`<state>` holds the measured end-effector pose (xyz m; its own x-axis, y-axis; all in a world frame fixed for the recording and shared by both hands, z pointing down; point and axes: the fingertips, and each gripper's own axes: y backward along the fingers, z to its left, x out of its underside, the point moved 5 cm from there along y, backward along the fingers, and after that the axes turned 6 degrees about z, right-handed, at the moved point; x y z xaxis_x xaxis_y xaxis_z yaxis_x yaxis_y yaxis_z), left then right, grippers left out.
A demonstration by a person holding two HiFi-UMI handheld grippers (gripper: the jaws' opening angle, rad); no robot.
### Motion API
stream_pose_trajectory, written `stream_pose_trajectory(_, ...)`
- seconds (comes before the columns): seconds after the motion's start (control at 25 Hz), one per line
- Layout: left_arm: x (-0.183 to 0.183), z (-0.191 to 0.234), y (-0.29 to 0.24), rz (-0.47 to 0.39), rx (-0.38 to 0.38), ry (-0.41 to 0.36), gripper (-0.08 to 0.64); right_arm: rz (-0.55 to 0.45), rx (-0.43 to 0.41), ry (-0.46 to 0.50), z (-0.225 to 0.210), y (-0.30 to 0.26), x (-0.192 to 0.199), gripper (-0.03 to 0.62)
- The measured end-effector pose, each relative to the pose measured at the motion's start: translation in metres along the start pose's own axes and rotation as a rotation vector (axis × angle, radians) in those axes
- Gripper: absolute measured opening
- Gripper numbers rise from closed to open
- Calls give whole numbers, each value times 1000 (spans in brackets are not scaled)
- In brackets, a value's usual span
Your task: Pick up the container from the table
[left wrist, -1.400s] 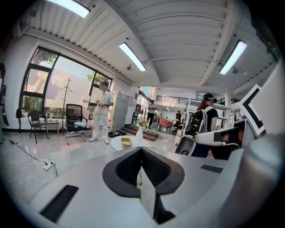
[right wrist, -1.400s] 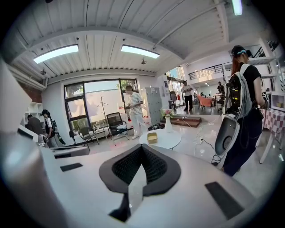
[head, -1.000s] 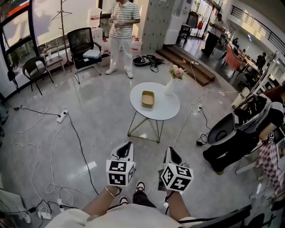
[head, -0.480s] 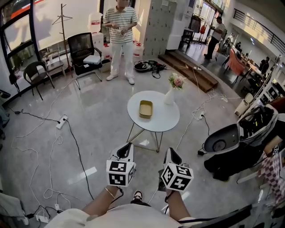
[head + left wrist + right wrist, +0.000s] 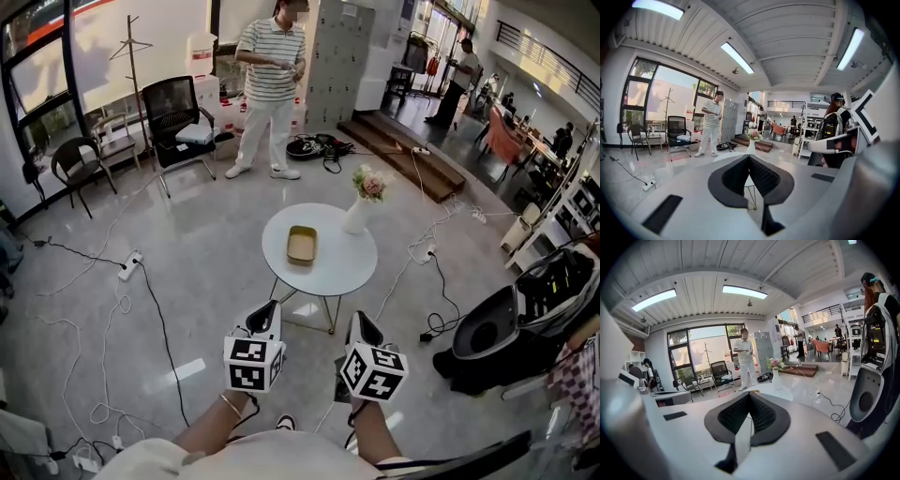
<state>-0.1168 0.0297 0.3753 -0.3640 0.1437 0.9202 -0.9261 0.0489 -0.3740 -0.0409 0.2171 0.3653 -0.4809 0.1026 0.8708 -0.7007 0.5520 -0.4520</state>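
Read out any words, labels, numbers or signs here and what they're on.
No text is legible in any view.
On the white jug, a red label: too small to read.
On the left gripper and right gripper: only black-and-white square marker patterns, no letters.

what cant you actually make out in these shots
- Container: whether anything lies inside. It is too small in the head view, and each tool's own body blocks any look into it in the gripper views.
- Round table: its legs are mostly hidden under the top in the head view.
- Floor cable: where it ends is cut off by the head view's lower left edge.
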Motion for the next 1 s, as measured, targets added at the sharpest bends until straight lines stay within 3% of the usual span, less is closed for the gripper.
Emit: stream_pose_trajectory(1.0, -26, -15, -77, -8, -34, -4, 17, 18, -26, 35, -56, -60, -39, 25)
